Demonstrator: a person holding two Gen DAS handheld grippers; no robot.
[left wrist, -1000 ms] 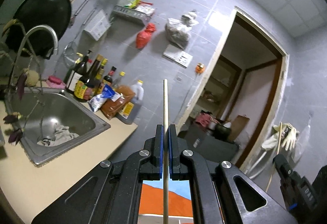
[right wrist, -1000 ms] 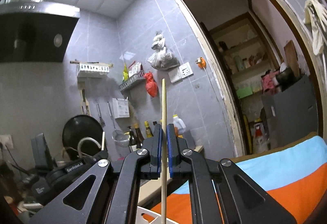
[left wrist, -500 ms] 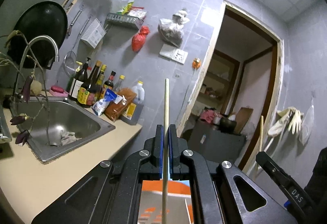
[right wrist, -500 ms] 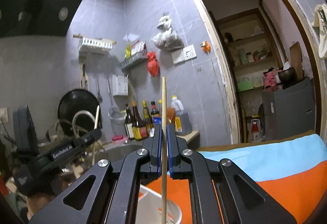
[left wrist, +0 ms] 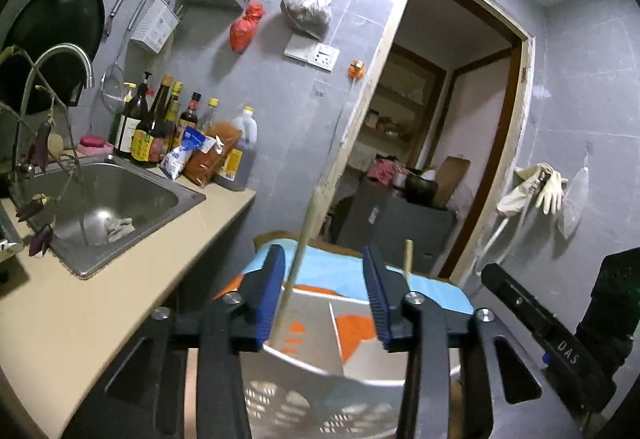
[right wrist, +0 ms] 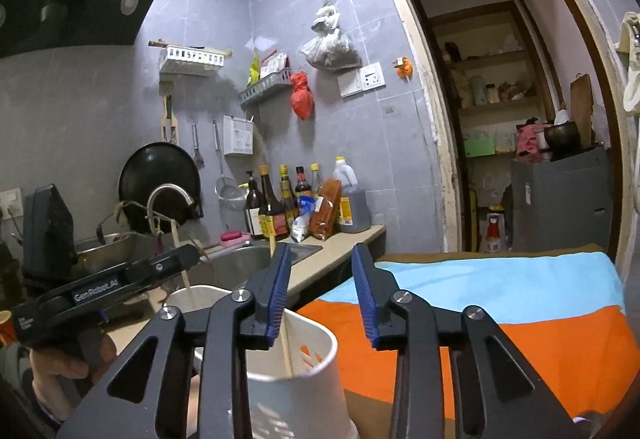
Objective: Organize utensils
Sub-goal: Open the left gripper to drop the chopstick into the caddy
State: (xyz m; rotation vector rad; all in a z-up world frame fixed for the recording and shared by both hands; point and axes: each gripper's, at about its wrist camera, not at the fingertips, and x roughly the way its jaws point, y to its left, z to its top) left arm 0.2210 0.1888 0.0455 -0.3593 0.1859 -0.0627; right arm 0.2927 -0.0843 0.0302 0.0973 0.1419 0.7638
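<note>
Now both claws are standing spread, their jaws having just been opening. The left claw (left wrist: 324, 295) is gaping around a thin wooden chopstick (left wrist: 298, 259) that is leaning against its left blue pad, its lower end dropping into the white perforated plastic utensil holder (left wrist: 304, 371) just below. The right claw (right wrist: 320, 295) is hanging apart over the same holder (right wrist: 304, 391), where a second wooden chopstick (right wrist: 285, 343) is resting tilted inside, beside the orange-and-blue cloth (right wrist: 500, 303).
</note>
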